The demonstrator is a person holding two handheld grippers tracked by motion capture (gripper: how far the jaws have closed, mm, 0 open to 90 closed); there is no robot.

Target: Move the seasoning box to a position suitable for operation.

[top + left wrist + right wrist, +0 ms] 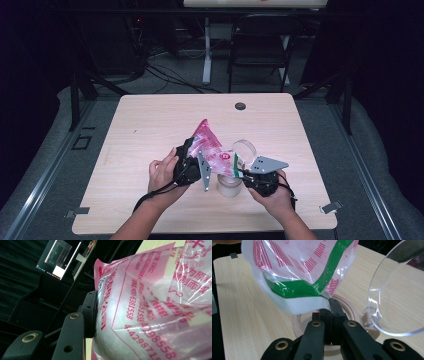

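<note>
a: while the right gripper (331, 305) pinches the corner of the pink-and-white printed plastic bag (210, 147) with jaws together, the bag hangs just above the round clear jar with a wooden rim (229, 185).
b: and the left gripper (187, 162) clamps the bag's body. if that thin corner slips, the contents might spill past the jar onto the pale wooden table (150, 125), or hit the hinged clear lid (397, 290).

The bag (210, 145) hangs between both tongs above the jar (229, 185), the lid (244, 150) tilted behind it.
</note>
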